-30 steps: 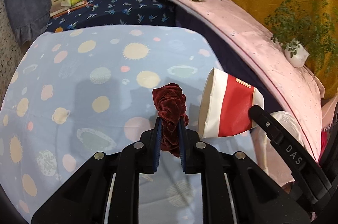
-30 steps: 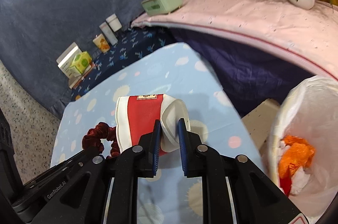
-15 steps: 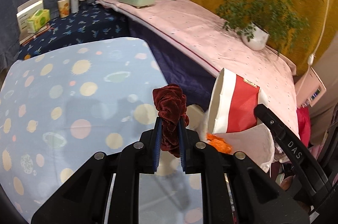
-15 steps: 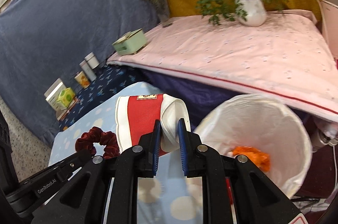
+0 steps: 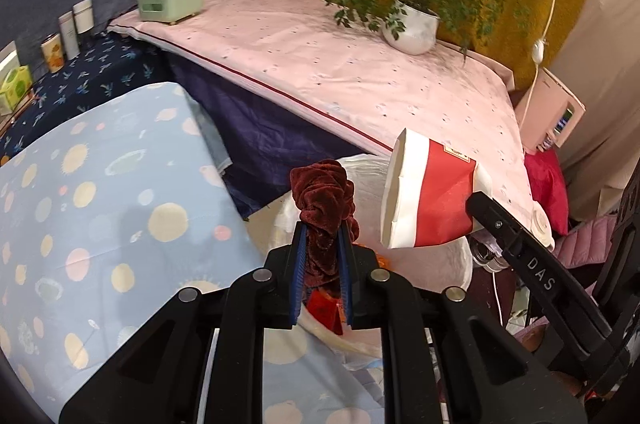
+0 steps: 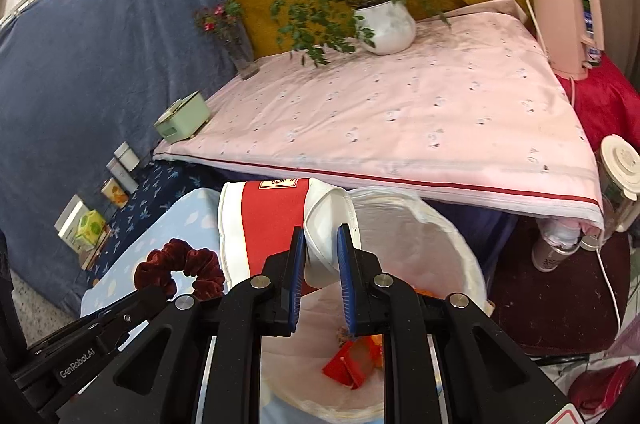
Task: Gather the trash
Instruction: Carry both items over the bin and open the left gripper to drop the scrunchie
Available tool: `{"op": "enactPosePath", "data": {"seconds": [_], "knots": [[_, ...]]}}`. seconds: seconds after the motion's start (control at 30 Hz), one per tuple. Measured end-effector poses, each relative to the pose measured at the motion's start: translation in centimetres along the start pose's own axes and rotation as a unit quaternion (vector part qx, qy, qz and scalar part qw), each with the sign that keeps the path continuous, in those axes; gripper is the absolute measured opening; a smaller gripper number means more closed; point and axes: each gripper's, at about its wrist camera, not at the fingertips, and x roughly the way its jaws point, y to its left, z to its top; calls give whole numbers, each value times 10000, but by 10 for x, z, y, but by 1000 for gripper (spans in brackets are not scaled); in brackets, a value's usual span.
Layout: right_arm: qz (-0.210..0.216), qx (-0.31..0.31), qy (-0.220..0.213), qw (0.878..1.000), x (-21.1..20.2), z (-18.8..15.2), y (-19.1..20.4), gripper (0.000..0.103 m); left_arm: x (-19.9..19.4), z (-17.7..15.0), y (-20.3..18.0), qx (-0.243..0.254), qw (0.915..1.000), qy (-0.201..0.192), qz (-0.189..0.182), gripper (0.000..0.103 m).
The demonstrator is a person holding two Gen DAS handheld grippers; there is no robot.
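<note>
Pink-clothed table (image 6: 400,112) behind lined bin (image 6: 448,240).

Two grippers: left gripper (image 5: 322,264), right gripper (image 6: 319,278). One maroon scrunchie (image 5: 324,198). One red-and-white paper cup (image 5: 430,194). One white-lined trash bin (image 6: 448,240). Inside bin, red and orange scraps (image 6: 354,364), number unclear. One potted plant (image 6: 386,22). One vase of flowers (image 6: 238,44). One green box (image 6: 183,122). Three canisters (image 5: 68,34) in row: two pale, one printed. One green-yellow carton (image 6: 91,227), one white box behind it. One pink appliance (image 6: 568,20). One jar with white lid (image 6: 620,180).
</note>
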Motion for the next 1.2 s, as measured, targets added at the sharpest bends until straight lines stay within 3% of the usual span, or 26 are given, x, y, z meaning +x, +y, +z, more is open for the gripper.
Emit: {"op": "enactPosePath", "data": {"seconds": [0.53, 0.73, 1.2], "knots": [[-116, 208, -18, 9997, -3, 0, -28, 16, 18, -1, -20, 212, 9996, 130, -107, 18], [-115, 172, -5, 9998, -2, 0, -26, 16, 17, -1, -17, 122, 9999, 61, -13, 37], [-34, -47, 149, 9999, 6, -6, -7, 16, 15, -5, 5, -23, 9998, 20, 185, 37]]}}
